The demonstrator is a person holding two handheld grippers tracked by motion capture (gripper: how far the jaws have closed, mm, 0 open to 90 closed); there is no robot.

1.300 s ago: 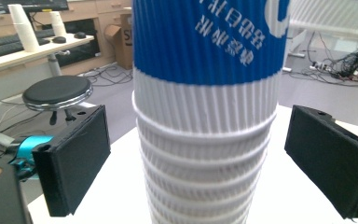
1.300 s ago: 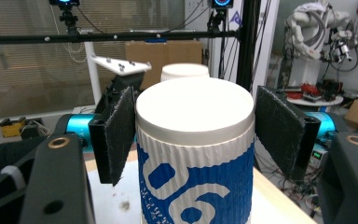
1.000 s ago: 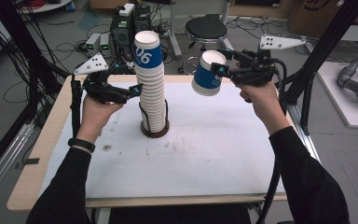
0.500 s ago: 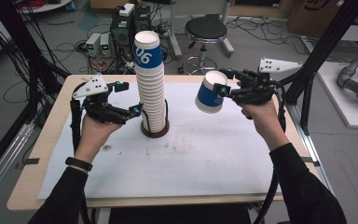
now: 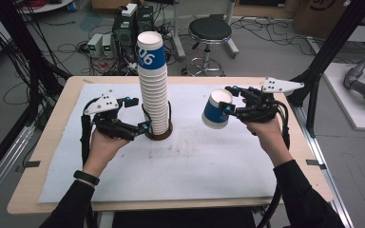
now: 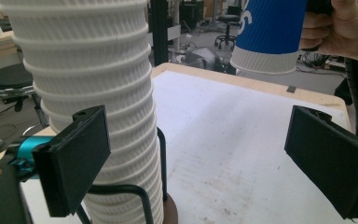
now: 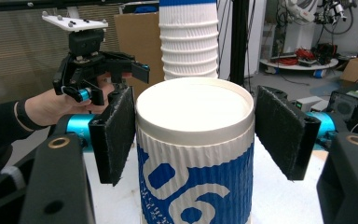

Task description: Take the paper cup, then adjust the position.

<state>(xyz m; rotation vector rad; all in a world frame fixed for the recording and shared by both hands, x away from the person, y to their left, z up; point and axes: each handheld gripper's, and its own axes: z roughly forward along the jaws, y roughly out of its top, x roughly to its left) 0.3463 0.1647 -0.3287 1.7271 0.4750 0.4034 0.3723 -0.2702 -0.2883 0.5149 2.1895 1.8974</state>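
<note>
A tall stack of ribbed white paper cups (image 5: 153, 90), its top cup blue with "06", stands in a black wire holder on a brown base (image 5: 160, 136). My left gripper (image 5: 139, 114) is open just left of the stack's lower part. In the left gripper view the stack (image 6: 93, 93) rises behind the left pad of that gripper (image 6: 203, 158), and nothing sits between its pads. My right gripper (image 5: 229, 99) is shut on a single blue and white cup (image 5: 215, 111), held tilted in the air right of the stack. Its pads (image 7: 114, 135) flank the cup (image 7: 196, 158).
A white mat (image 5: 195, 166) covers the wooden table (image 5: 52, 142). Beyond the far edge stand a black stool (image 5: 210, 31) and electronics boxes (image 5: 123, 28) among cables. A black frame post (image 5: 313, 90) rises at the table's right side.
Both hands have sunk. The right gripper has carried the single cup down and right, away from the stack's top. The left gripper has dropped toward the stack's lower part.
</note>
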